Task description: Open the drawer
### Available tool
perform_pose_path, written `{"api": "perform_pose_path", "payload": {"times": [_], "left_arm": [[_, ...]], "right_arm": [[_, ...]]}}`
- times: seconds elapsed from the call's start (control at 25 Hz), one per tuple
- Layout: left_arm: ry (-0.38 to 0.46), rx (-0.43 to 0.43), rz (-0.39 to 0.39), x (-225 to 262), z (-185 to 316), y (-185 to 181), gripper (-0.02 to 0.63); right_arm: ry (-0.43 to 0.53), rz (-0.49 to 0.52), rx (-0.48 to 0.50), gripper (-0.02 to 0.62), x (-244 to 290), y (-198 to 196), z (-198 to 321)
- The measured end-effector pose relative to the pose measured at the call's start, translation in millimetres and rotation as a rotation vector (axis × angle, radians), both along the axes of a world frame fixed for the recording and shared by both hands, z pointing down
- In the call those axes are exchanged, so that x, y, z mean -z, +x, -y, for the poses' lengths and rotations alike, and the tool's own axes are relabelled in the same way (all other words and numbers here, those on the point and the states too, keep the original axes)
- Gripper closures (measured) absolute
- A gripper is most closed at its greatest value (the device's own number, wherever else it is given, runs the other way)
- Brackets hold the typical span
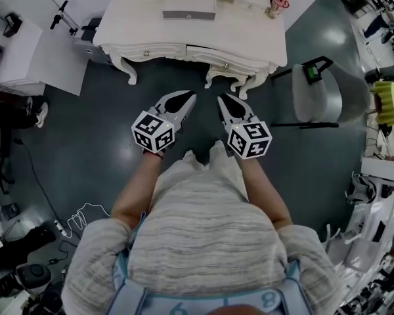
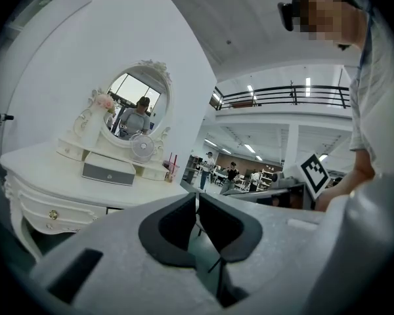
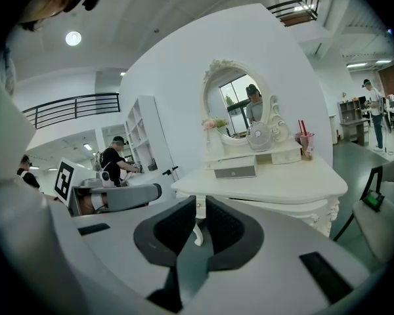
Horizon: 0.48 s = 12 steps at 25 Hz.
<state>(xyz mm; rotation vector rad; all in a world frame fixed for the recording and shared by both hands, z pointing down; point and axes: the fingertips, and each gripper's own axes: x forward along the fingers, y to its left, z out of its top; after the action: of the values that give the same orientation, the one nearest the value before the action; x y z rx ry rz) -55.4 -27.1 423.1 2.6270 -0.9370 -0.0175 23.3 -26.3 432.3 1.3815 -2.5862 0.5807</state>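
Looking at this, the job hasn't really begun: every drawer I can make out is shut. The vanity (image 1: pixel 131 25) stands ahead of the person, well apart from both grippers, and nothing touches it. The left gripper (image 1: pixel 190 100) and right gripper (image 1: pixel 221 100) hang side by side over the floor (image 1: pixel 85 143). Each has its jaws pressed together with nothing between them.

So pretty much everything is left: get up to the vanity, open a set of jaws, take a knob, pull. Which drawer is meant I can't tell. There are front drawers (image 1: pixel 226 64) under the edge, plus a little grey drawer (image 1: pixel 188 10) sitting on the surface.

On views, the head view is the only one giving the layout – the gap between grippers and vanity, and a chair (image 1: pixel 322 94) off to the right – but it cuts off the mirror. Both gripper views show the oval mirror (image 3: pixel 236 110) upright at the back. The right gripper view has the grey drawer square-on, but its own jaws cover part of the front below. The left gripper view is the one that shows a front drawer's face with its gold knob (image 2: pixel 52 214), low on the left – handy for picking a grab point
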Motion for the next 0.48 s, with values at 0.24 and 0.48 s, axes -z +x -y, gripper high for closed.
{"api": "perform_pose_path", "payload": {"times": [0.24, 0.48], "left_arm": [[-0.009, 0.001, 0.016, -11.7, 15.5, 8.4, 0.578], [-0.032, 0.001, 0.034, -30.8, 29.3, 19.9, 0.578]], "right_arm": [[-0.014, 0.003, -0.001, 0.584, -10.3, 4.6, 18.7], [-0.033, 0.004, -0.022, 0.584, -27.7, 15.8, 40.0]]}}
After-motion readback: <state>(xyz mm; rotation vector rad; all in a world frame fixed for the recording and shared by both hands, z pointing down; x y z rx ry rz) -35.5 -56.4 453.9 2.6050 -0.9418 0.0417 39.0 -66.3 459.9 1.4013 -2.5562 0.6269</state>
